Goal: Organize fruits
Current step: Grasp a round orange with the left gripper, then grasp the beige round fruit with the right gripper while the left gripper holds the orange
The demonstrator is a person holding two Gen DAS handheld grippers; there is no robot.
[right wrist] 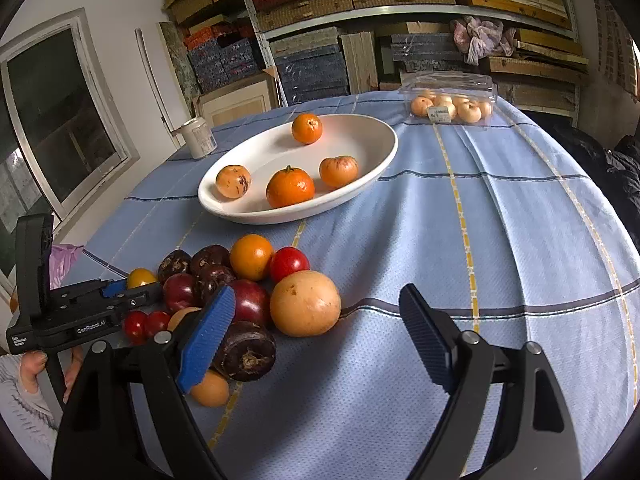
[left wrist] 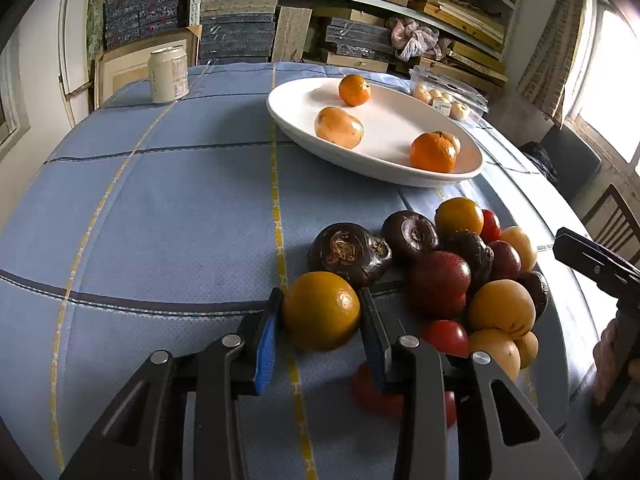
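Left claw (left wrist: 322, 312): clamped on orange (left wrist: 322, 311), near edge of pile (left wrist: 460, 276).
Right claw (right wrist: 316, 332): apart, empty.
Plate (left wrist: 288, 116): far right of the held orange.

The table (right wrist: 500, 240) carries a light blue tablecloth (left wrist: 160, 208) with dark blue and yellow grid lines. Behind it, metal shelving (right wrist: 400, 10) spans the back wall, loaded with stacked flat boxes (left wrist: 236, 36) in tan, grey-blue and red. A bundle of crumpled cloth (right wrist: 482, 36) sits on one shelf. A white-framed window (right wrist: 60, 120) occupies the left wall; a second window (left wrist: 612, 64) on the right admits bright daylight. A wooden chair (left wrist: 612, 216) stands beside the table at right.
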